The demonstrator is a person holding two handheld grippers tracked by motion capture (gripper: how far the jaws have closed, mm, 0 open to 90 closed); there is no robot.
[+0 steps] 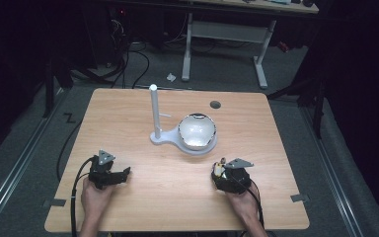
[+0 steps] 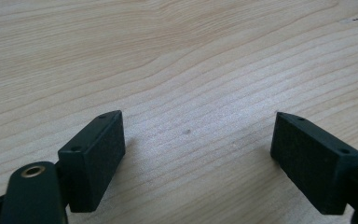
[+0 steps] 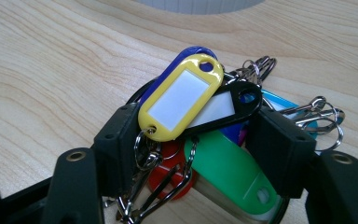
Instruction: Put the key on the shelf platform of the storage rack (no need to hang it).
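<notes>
My right gripper [image 3: 196, 123] is shut on a bunch of plastic key tags. A yellow tag [image 3: 179, 98] lies on top, over a black tag [image 3: 223, 105], a blue one, a red one and a green tag [image 3: 228, 172]. Metal key rings [image 3: 324, 116] stick out past the right jaw. In the high view this gripper [image 1: 220, 170] sits at the near right of the wooden table [image 1: 128, 113], with yellow showing at its front. My left gripper [image 1: 127, 173] rests at the near left. Its jaws [image 2: 196, 135] stand wide open over bare wood.
A white stand with an upright post [image 1: 154, 111] sits mid-table, and a shiny white bowl [image 1: 196, 131] rests on its round base. The base's edge [image 3: 200, 4] lies just beyond the tags. A dark cable hole [image 1: 215, 104] is near the far edge.
</notes>
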